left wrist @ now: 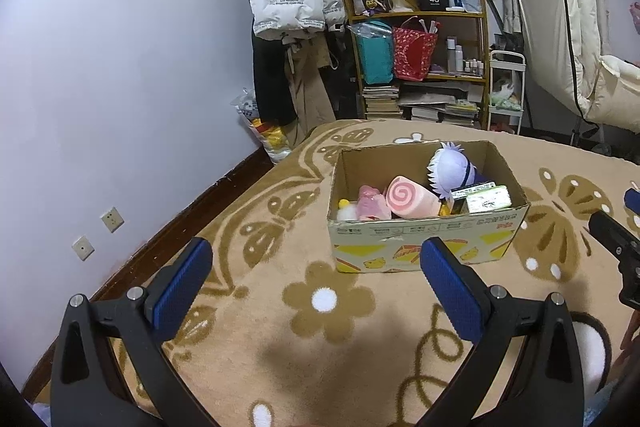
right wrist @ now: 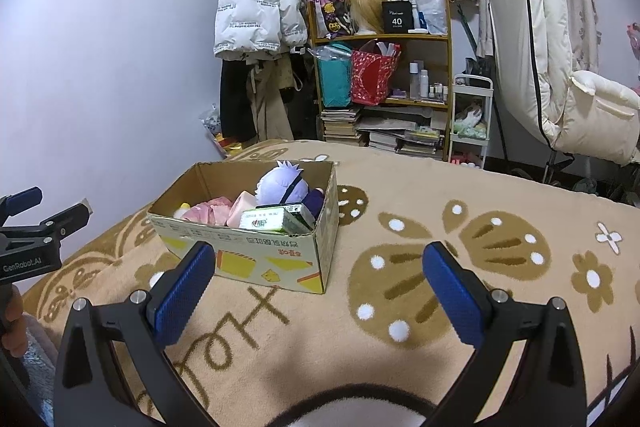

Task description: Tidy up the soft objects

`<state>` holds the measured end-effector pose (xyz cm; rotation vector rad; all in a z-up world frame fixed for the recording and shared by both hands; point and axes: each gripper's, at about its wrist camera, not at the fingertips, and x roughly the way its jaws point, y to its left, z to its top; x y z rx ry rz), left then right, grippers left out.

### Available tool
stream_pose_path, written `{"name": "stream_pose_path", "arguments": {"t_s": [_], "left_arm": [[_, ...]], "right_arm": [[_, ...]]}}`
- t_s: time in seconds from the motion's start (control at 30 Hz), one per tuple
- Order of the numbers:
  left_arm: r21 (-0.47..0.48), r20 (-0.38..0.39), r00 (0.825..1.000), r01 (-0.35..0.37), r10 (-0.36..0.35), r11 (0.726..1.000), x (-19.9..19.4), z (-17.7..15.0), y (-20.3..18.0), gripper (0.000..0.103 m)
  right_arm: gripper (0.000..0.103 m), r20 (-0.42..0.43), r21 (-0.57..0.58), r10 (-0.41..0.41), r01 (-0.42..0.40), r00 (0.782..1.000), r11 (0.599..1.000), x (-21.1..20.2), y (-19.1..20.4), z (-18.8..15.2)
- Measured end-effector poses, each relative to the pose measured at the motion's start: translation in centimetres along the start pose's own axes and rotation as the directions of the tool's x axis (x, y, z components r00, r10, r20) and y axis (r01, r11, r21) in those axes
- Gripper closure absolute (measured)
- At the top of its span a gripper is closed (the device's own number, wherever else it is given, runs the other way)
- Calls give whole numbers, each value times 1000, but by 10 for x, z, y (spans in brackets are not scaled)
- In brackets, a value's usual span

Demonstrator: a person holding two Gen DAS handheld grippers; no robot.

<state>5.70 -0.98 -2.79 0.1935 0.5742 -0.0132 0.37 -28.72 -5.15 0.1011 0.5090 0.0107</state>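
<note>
Cardboard box [left wrist: 424, 231] on blanket-covered bed [right wrist: 400, 347], holding plush doll [left wrist: 450, 167], pink swirl roll [left wrist: 408, 201], pink toy [left wrist: 370, 205], green carton [right wrist: 268, 219]. Left gripper [left wrist: 316, 291], right gripper [right wrist: 318, 293]: jaws apart, empty, short of box. Scene fits toys packed or awaiting unpacking; stage probably undecidable.
</note>
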Motion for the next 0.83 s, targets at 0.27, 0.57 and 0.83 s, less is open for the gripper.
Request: {"name": "stream_pose_path", "arguments": {"t_s": [0.27, 0.57, 0.83], "left_arm": [[-7, -12, 999, 30, -30, 1000, 0, -1, -1, 0], [-16, -11, 999, 32, -32, 999, 2, 1, -1, 0], [-13, -11, 1000, 27, -27, 1000, 1, 0, 0, 0]], "right_arm": [[0, 9, -11, -8, 8, 1000, 1000, -2, 0, 1], [0, 6, -8, -6, 6, 1000, 1000, -2, -1, 0], [0, 6, -10, -9, 9, 1000, 1000, -3, -3, -1]]}}
